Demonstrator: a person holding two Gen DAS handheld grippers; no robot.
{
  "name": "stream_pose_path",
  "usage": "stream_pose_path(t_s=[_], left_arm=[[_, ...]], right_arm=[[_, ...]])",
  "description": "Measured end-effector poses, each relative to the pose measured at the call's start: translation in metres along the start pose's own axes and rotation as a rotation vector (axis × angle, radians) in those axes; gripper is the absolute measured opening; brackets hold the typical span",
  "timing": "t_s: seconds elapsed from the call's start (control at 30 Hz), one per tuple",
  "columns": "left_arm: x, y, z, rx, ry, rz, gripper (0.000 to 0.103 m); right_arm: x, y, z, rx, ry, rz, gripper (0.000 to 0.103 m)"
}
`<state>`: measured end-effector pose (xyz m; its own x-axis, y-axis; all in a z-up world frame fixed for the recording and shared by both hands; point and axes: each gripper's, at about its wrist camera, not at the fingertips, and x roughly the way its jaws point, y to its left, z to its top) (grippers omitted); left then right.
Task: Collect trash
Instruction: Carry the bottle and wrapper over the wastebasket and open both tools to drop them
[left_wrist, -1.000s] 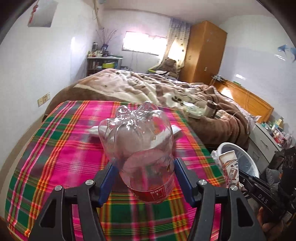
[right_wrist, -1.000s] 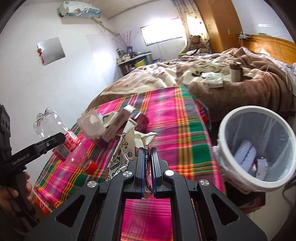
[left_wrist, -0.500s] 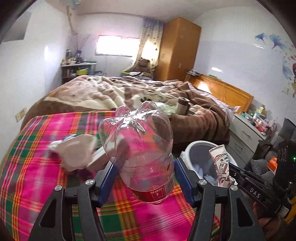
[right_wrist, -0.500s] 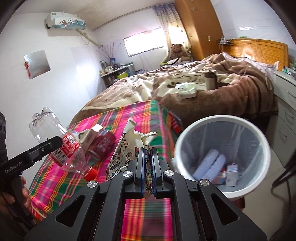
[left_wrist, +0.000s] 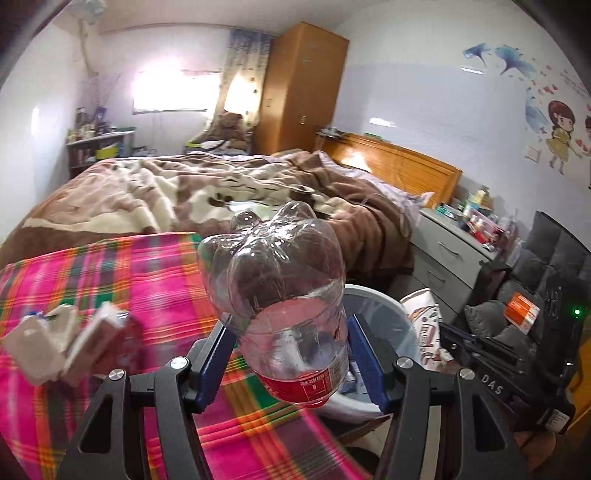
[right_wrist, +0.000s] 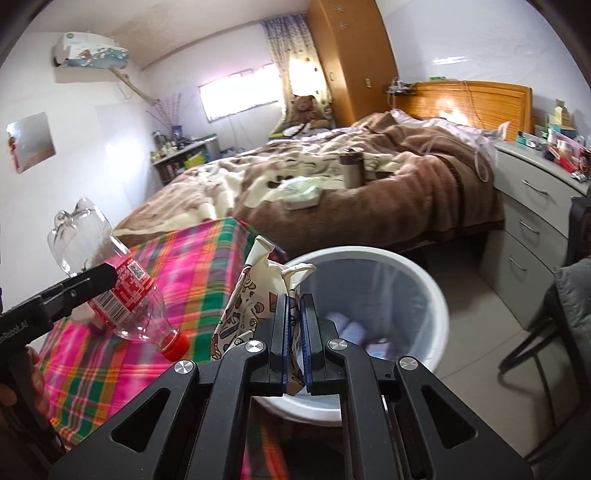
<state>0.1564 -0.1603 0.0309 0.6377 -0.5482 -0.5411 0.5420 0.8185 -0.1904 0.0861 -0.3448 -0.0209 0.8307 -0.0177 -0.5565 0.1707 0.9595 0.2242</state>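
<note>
The left gripper (left_wrist: 291, 354) tilts downward, its jaws clamped on a bottle (left_wrist: 280, 291). The right gripper (right_wrist: 293, 332) tilts downward too, jaws pinched tight on a wrapper (right_wrist: 258, 295).

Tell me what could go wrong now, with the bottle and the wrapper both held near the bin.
The left gripper holds the clear bottle over the plaid cloth, beside the white bin; released here, it would likely miss. The right gripper pinches the crumpled wrapper right at the rim, so it could catch there.
</note>
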Motion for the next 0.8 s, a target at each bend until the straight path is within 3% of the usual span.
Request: stream_pose_path(t_s=[0.27,0.4,0.8], left_arm=[[0.039,-0.029,0.006,0.035,0.05,-0.053,0.063],[0.055,-0.039,0.005,0.068,0.072,-0.036,0.063],[0.097,-0.056,-0.003,0.095,0.161,-0.081,0.063]], right_arm=[[0.013,-0.026,-0.002,0.017,0.043,-0.054,0.006],[0.019,-0.034,-0.001,0.014,0.063,-0.077,0.006],[0.042,-0.056,0.001,0.007,0.143,-0.163,0.006]])
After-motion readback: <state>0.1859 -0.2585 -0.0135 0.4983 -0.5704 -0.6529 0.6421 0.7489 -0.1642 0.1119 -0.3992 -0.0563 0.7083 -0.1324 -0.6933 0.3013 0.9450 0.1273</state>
